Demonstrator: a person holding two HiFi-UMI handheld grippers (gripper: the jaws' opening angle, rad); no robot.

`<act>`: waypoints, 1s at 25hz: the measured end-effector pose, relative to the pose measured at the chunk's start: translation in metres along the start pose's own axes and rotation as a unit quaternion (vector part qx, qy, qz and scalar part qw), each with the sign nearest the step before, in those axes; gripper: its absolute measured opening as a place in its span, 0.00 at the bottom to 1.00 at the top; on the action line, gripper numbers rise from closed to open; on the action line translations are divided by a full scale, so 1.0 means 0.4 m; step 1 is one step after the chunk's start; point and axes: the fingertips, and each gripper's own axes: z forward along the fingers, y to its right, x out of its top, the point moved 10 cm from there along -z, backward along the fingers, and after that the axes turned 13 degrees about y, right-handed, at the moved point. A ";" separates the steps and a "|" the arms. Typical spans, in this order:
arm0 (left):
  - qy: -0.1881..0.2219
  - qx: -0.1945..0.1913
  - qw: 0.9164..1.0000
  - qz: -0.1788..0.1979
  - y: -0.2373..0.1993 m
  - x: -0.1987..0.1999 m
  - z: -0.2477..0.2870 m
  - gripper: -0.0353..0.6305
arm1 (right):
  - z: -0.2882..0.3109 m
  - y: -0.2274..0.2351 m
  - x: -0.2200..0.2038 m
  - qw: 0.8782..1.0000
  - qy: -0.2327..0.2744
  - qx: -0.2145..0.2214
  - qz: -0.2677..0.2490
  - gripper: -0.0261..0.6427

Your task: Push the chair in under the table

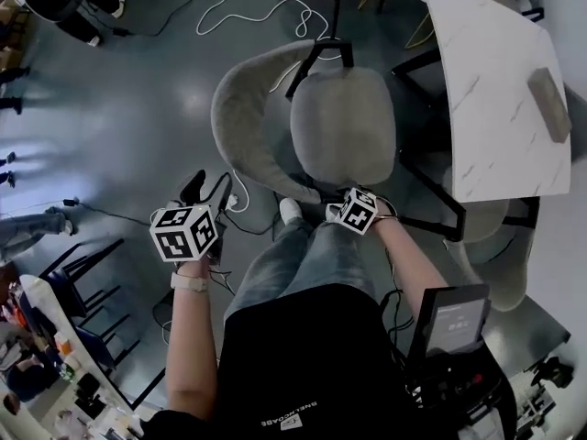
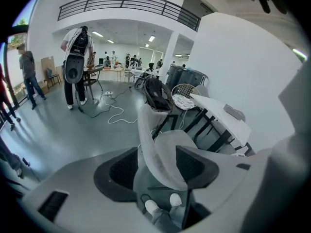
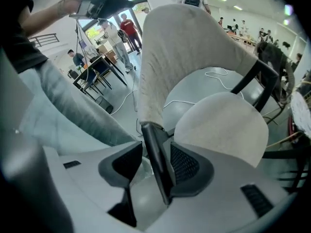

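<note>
One grey floor (image 1: pixel 128 99) is seen, with one white, marble-patterned table (image 1: pixel 495 81) standing at the right of the head view. Two grey chairs are counted by it. One chair (image 1: pixel 344 122) is set just left of the table's long edge, pulled out, with its seat clear of the tabletop. A second chair (image 1: pixel 500 246) is tucked beneath the table's near end. The pulled-out chair is covered in pale grey fabric. Its seat is rounded, and its curved backrest (image 1: pixel 240 122) wraps round the side turned away from the table. It is carried on a thin black metal frame.

Two grippers are held, each topped by one marker cube. The left gripper (image 2: pixel 155 169) is kept apart from the chair, out over the floor. Its jaws are spread wide and released, and the backrest's edge is only sighted beyond the gap. The right gripper (image 3: pixel 154 164) is set at the backrest's near end. A black frame bar (image 3: pixel 156 159) stands between its jaws, close to one pad and clear of the other, so nothing is clenched.

One grey block (image 1: pixel 548 106) lies on the tabletop. One white cable (image 1: pixel 225 3) is looped over the floor. Two white shoes (image 2: pixel 151 207) are seen below the left jaws.
</note>
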 end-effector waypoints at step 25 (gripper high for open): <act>-0.023 0.076 0.991 0.104 -0.034 0.101 0.338 0.23 | 0.152 -0.011 0.036 0.988 -0.122 -0.089 -0.044 0.29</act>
